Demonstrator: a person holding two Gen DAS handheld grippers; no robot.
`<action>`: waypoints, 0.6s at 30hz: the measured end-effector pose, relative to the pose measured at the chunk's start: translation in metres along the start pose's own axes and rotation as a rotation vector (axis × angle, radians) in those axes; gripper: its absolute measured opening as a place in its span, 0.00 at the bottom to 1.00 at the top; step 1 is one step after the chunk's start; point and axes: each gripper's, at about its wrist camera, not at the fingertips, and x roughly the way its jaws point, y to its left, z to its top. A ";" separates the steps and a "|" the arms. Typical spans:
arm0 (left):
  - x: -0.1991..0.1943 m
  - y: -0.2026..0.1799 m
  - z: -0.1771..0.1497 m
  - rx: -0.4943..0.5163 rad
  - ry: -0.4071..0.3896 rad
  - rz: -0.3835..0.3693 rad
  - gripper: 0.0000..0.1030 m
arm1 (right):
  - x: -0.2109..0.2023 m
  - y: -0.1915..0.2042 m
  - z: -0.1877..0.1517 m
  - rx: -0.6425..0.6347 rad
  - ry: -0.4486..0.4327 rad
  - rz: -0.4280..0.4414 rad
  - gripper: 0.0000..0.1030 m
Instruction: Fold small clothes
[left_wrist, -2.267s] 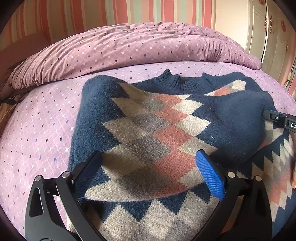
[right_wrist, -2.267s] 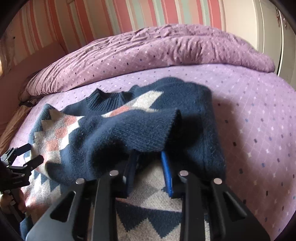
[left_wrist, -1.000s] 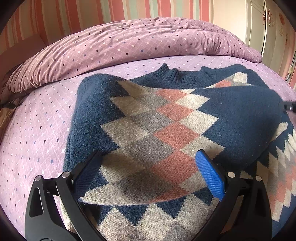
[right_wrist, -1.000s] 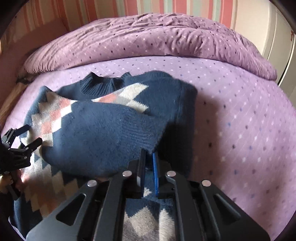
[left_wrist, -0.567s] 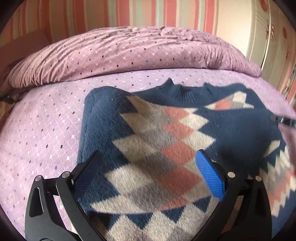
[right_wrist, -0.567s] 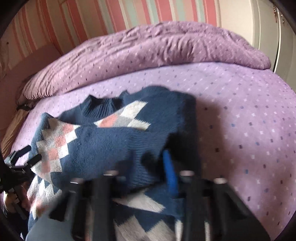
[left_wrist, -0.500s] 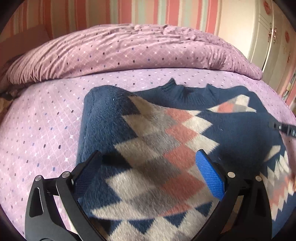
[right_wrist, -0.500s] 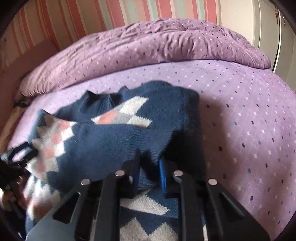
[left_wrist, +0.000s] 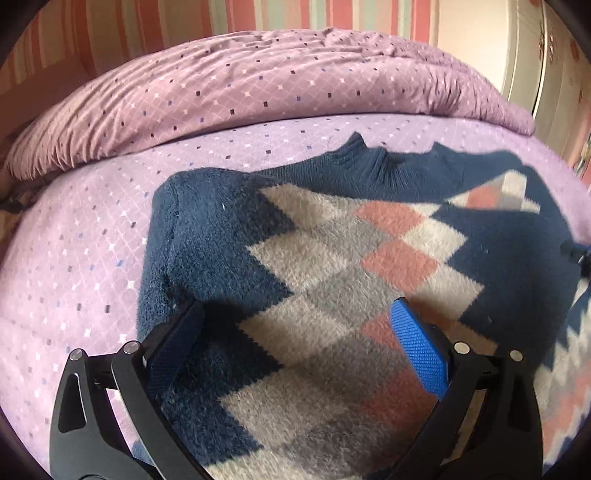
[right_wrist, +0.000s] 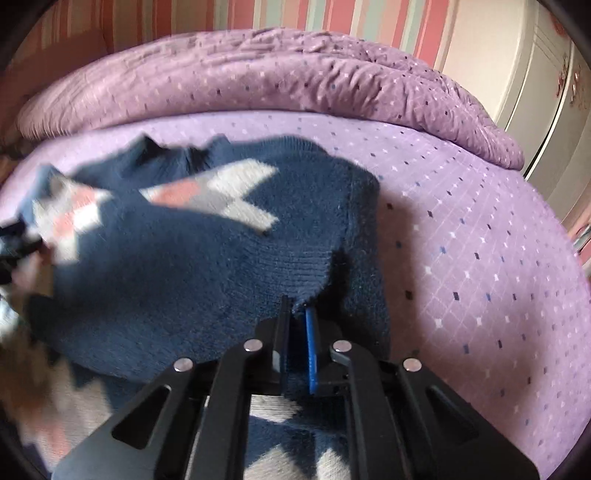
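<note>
Left wrist view: your left hand-held gripper (left_wrist: 295, 347) hangs wide open, gripping nothing, over the sweater (left_wrist: 332, 266), which lies flat on the bed (left_wrist: 74, 258) with its collar at the far side. Bare bedspread lies to the left; the duvet (left_wrist: 277, 85) rises at the far edge.

Right wrist view: your right hand-held gripper (right_wrist: 297, 314) is closed on the ribbed sleeve cuff (right_wrist: 295, 273), with the sleeve drawn across the sweater's chest. To do this fold well, lay the cuff flat inside the body outline, then release. Open bed lies to the right, so withdraw that way; the wardrobe (right_wrist: 535, 110) stands beyond the far right edge.
</note>
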 end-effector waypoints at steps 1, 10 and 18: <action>-0.006 -0.001 -0.001 0.001 -0.003 -0.015 0.97 | -0.008 -0.002 0.000 0.014 -0.022 0.007 0.16; -0.039 0.007 -0.013 -0.069 -0.019 -0.098 0.97 | -0.035 0.039 -0.009 -0.084 -0.079 0.105 0.40; -0.027 0.011 -0.034 -0.058 0.020 -0.069 0.94 | 0.000 0.041 -0.022 -0.035 0.012 0.039 0.08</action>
